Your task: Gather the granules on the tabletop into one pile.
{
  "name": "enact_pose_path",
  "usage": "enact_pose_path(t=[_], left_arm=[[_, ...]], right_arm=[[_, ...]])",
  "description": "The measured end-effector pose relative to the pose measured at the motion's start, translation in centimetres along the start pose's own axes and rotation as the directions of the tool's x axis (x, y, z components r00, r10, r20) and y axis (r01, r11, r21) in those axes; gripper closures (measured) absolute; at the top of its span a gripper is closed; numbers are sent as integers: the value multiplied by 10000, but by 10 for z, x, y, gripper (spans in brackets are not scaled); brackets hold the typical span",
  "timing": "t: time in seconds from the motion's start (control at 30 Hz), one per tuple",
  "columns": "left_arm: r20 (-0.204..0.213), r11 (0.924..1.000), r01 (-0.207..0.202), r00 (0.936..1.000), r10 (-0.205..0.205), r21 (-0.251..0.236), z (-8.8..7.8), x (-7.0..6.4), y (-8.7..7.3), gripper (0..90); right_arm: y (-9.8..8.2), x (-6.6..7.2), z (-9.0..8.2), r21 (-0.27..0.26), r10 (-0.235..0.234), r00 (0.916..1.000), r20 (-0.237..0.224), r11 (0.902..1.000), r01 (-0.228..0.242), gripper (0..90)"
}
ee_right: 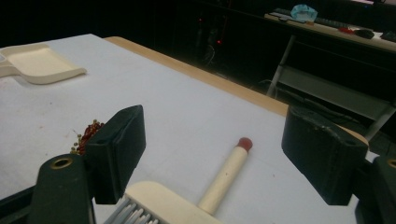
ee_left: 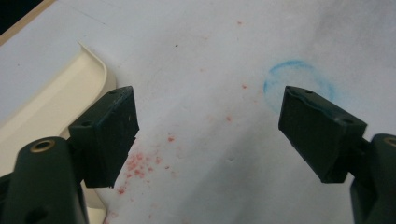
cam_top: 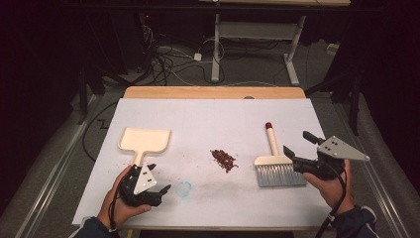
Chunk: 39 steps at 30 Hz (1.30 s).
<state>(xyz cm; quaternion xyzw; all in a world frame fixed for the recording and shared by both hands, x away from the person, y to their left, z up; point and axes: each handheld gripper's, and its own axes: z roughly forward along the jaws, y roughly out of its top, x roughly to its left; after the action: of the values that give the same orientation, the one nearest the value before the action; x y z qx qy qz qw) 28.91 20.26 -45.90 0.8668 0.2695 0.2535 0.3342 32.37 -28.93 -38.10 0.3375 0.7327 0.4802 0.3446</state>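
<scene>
Red debris (cam_top: 224, 159) sits in one small heap near the middle of the white counter (cam_top: 213, 119), so by my reading the sweep has not started: nothing is in the pan, nothing has been pushed. Cream dustpan (cam_top: 144, 141) lies flat at the left, handle toward you, well apart from the heap; faint red specks dust the sheet just beside its handle, and a pale blue ring mark (cam_top: 184, 188) is on the sheet near your left tool. Brush (cam_top: 277, 167) lies flat at the right, grey bristles toward you, its cream handle with a red tip pointing away across the counter. Left tool (cam_top: 159, 178): jaws spread wide and holding nothing; the left gripper view looks down between them at bare sheet, red specks and the blue ring, with the dustpan's rim just beside one jaw, possibly touching, which I cannot tell. Right tool (cam_top: 296, 145): jaws likewise wide apart and gripping nothing; the right gripper view shows the brush head (ee_right: 159, 203) low between them with the handle running forward, so you are lined up over it but not closed on it. Judgement: still to do, as it looks, are grasping the brush, grasping the dustpan handle, bringing the pan beside the heap, and sweeping the debris in. Both grasps appear imminent, neither made.
</scene>
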Motion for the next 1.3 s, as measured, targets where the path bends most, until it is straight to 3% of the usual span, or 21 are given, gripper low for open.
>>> enact_pose_path(t=[0.1,0.33,0.4,0.77,1.3], left_arm=[[-40,9999,56,10000,-56,-88,1,1,1,181],[-96,9998,-10,10000,8,-220,0,1,2,181],[-87,9997,-1,10000,-2,-256,0,1,2,181],[-19,9994,-55,10000,55,-332,1,0,1,181],[-106,9991,-272,9996,269,-338,-2,-3,0,181]], right_arm=[[-7,5,-6,-220,32,9999,155,9998,-29,226],[-24,15,-13,-233,-464,9978,469,9986,475,231],[-30,16,-14,-306,-418,9985,342,9986,428,237],[-60,33,-9,590,-885,9960,104,9944,878,218],[-51,44,-15,213,-1132,9936,-42,9933,1133,195]])
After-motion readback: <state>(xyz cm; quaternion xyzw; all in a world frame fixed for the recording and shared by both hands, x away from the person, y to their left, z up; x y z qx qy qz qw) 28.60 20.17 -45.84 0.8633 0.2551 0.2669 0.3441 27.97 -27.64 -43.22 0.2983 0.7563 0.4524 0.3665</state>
